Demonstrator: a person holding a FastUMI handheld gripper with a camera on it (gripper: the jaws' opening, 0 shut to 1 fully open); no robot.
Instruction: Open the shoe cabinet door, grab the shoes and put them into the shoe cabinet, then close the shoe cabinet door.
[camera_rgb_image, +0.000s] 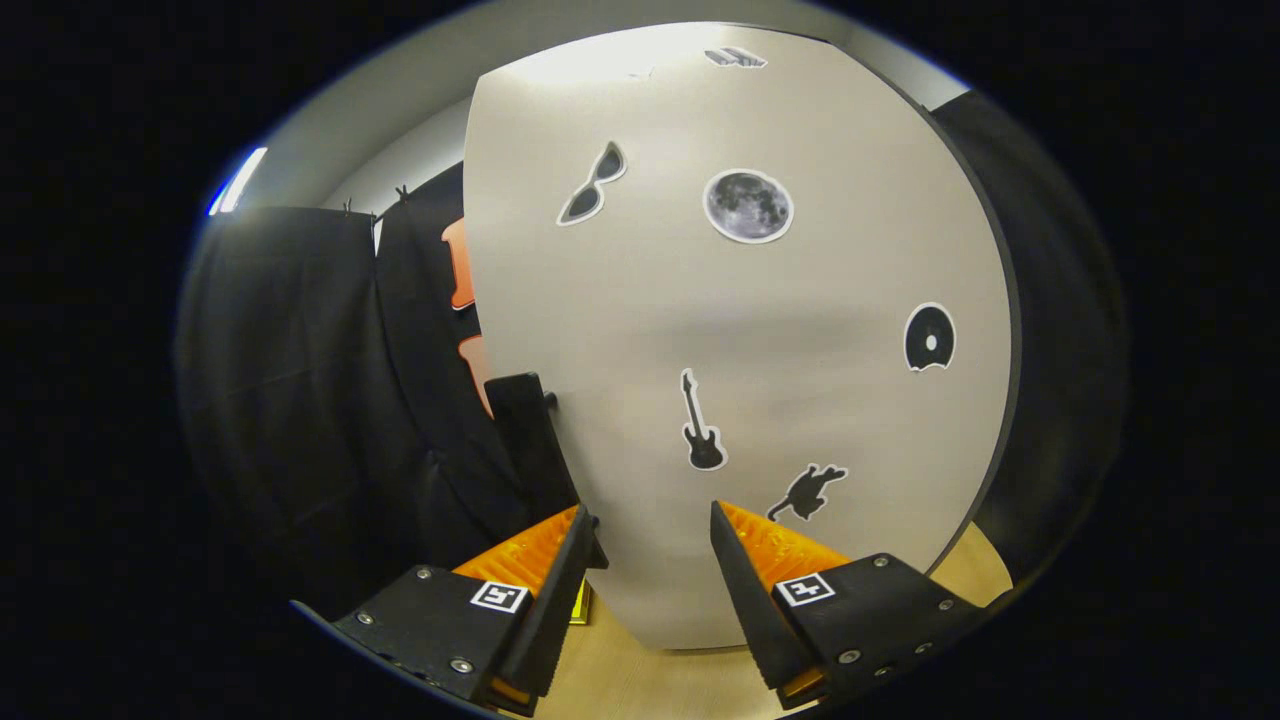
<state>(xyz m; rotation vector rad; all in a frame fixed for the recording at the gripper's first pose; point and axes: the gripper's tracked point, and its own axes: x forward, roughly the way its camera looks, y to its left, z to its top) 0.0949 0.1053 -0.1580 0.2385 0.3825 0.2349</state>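
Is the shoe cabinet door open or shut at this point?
Cannot tell. The door fills the space ahead of the open gripper, jaws apart with nothing between them, but the cabinet's frame and any gap at the door's edge are hidden.

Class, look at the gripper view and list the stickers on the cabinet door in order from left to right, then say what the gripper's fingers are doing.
On the cabinet door: sunglasses sticker → guitar sticker → moon sticker → cat sticker → disc sticker. The gripper is open, fingers apart just before the door, holding nothing.

Black cloth (300, 400) is being hung as the booth's wall. A pale wooden floor (640, 685) is being lit from above by a ceiling light strip (238, 180).
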